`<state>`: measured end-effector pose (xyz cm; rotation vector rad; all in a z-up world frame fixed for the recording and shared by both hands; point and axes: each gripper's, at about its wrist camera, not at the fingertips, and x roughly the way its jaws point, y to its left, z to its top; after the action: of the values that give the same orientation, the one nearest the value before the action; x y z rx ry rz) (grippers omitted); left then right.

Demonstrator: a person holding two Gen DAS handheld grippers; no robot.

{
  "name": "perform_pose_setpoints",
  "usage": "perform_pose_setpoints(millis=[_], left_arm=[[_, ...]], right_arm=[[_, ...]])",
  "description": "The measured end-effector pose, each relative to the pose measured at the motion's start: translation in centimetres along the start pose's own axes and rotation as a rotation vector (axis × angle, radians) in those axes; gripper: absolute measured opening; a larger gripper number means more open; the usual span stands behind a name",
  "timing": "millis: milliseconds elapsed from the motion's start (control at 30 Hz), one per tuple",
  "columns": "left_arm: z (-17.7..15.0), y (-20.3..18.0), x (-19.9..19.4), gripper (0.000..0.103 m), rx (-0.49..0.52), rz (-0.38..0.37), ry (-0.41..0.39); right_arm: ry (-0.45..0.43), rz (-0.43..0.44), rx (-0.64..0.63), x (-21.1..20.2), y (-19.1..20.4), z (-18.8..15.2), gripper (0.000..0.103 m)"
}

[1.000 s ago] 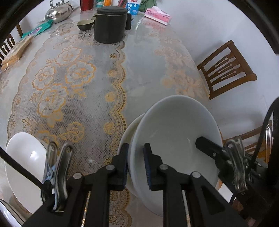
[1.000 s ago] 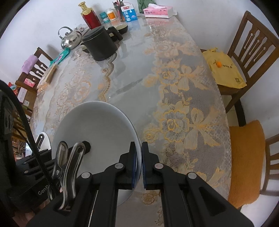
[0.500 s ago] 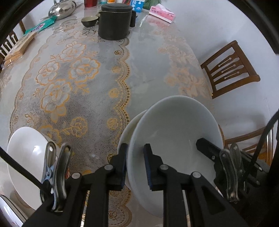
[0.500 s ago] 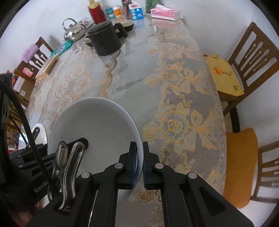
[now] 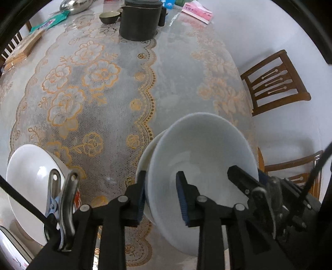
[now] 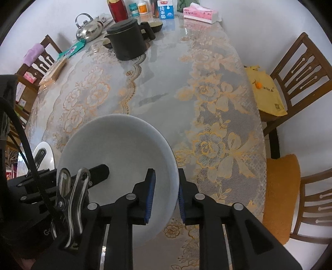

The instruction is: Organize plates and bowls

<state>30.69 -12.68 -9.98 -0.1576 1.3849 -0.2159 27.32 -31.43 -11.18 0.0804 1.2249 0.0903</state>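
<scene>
The left hand-held gripper (image 5: 160,196) has just been opening. Its jaws stand apart on each side of the near rim of the top bowl (image 5: 203,153), with a gap at the inner pad. The right hand-held gripper (image 6: 166,197) has just been opening too. Its jaws sit loose around the same bowl's rim on the other side.

The bowl rests in a second white dish (image 5: 145,153) that peeks out on its left. A third white bowl (image 5: 31,176) lies well apart, near the left edge of the surface (image 5: 116,99). That makes three white dishes.

Far across the surface stand a black pot (image 6: 127,42), a kettle (image 6: 88,29), a milk carton (image 6: 165,9) and a tissue box (image 6: 200,14). Four chairs show; one (image 6: 296,70) holds a yellow bag (image 6: 265,91).
</scene>
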Motion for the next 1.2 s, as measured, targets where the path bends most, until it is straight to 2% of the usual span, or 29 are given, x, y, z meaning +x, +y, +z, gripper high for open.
perform_pose_setpoints(millis=[333,833,967,1033,1200], left_arm=[[-0.1,-0.1,-0.5,0.031,-0.022,0.010,0.007],[0.0,-0.4,-0.8,0.035,-0.004,0.028,0.022],[0.2,-1.1,-1.1,0.035,0.036,0.065,0.009],[0.3,-1.6,-1.5,0.039,0.077,0.126,-0.013],[0.6,-0.9,-1.3,0.042,0.051,0.110,0.007]], right_arm=[[-0.001,0.000,0.019,-0.6,-0.1,-0.2,0.021],[0.009,0.026,0.033,-0.6,-0.5,-0.2,0.021],[0.001,0.022,0.030,-0.7,-0.8,-0.2,0.021],[-0.004,0.023,0.023,-0.9,-0.7,-0.2,0.021],[-0.015,0.038,0.011,-1.1,-0.3,-0.2,0.018]])
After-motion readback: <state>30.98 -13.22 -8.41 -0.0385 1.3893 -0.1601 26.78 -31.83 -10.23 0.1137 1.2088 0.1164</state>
